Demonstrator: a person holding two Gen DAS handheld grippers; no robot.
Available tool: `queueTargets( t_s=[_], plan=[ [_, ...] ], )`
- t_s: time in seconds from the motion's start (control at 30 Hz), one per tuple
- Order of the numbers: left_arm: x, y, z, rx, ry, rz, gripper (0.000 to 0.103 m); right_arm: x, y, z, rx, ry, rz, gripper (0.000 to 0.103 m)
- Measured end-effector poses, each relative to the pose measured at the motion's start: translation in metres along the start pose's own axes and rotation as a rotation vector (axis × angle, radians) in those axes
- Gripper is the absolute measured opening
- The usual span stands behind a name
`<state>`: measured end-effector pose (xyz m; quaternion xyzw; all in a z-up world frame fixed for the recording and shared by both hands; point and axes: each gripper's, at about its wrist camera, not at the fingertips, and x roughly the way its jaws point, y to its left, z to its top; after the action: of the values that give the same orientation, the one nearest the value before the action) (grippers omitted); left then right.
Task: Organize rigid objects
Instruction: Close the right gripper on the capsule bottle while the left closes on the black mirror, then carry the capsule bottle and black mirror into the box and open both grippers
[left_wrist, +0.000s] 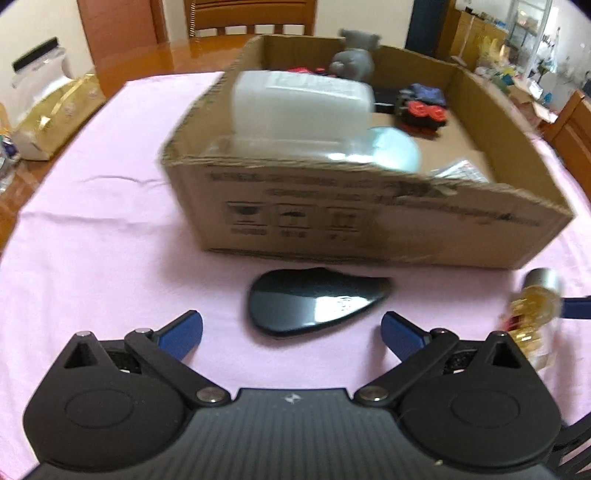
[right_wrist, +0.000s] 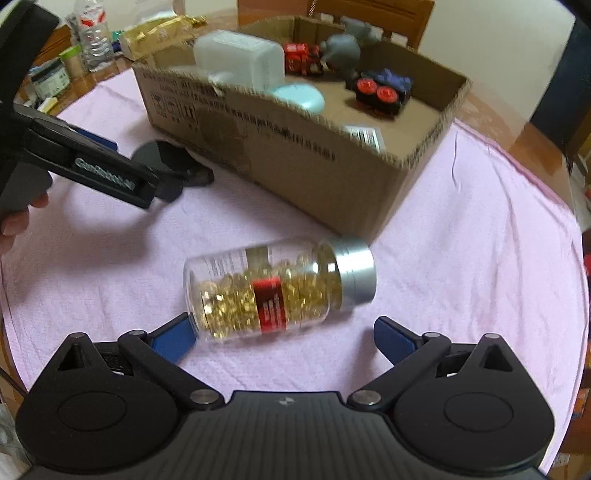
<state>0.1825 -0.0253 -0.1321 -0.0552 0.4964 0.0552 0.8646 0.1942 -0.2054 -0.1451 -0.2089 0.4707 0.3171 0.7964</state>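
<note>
On the pink cloth, the right gripper is hovering with its blue fingers spread wide, the clear bottle of golden capsules lying on its side between and just ahead of them, silver cap toward the cardboard box. The left gripper is likewise gaping apart, pointing at a glossy black oval object lying flat just in front of the box, which is holding a white container, toys and a pale blue lid.

Bottle before box; toys inside
</note>
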Motion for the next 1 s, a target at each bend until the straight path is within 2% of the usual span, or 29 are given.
queueTargets(
  t_s=[0.13,0.4,0.53,0.7,0.83,0.93,1.0],
  plan=[
    [0.003,-0.013,0.003,-0.018,0.007,0.021,0.102,-0.005,-0.003,0.008,-0.029,-0.023,0.035,0.103],
    [0.013,-0.023,0.014,-0.075,0.017,0.092,0.102,0.001,0.001,0.017,-0.081,-0.029,0.038,0.103],
    [0.013,-0.024,0.015,-0.098,0.013,0.103,0.099,0.004,0.003,0.018,-0.089,-0.024,0.031,0.103],
    [0.007,-0.023,0.011,-0.089,-0.005,0.098,0.090,0.004,0.002,0.018,-0.100,-0.025,0.033,0.103],
    [0.005,-0.022,0.011,-0.062,-0.005,0.082,0.090,0.004,0.000,0.021,-0.108,-0.018,0.037,0.103],
    [0.003,-0.020,0.010,-0.017,-0.011,0.059,0.090,0.003,0.001,0.022,-0.104,-0.006,0.043,0.096],
    [0.003,-0.017,0.008,0.020,-0.014,0.038,0.090,0.003,0.002,0.024,-0.096,0.006,0.034,0.096]
  ],
)
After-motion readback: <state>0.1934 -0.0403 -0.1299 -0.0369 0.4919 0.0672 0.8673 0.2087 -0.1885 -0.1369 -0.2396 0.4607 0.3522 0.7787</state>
